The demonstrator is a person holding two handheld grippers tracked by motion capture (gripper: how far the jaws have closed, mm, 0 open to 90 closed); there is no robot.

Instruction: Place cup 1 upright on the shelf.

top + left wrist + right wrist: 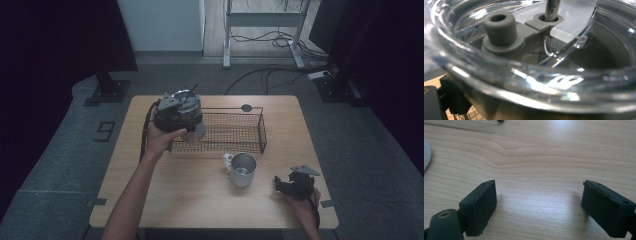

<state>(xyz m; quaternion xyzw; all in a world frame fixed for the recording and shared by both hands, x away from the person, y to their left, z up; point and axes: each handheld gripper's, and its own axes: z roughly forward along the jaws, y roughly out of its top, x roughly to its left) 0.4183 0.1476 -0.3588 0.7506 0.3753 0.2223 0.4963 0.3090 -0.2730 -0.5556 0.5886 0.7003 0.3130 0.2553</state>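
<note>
Steel tumbler with a clear plastic lid [187,107] and a straw through the lid's grey seal is held up in the left gripper [172,117], above the left end of the black wire basket [235,131] near the table's [200,200] far edge. Left jaws clamp the tumbler [529,82]. Right gripper [292,184] rests near the table's near right corner, its black jaws standing apart over bare wood [539,170], holding nothing.

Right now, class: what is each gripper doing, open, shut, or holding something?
Left gripper: shut on the lidded metal tumbler with straw, lifted over the wire basket.
Right gripper: open, holding nothing, low over the wooden table.
</note>
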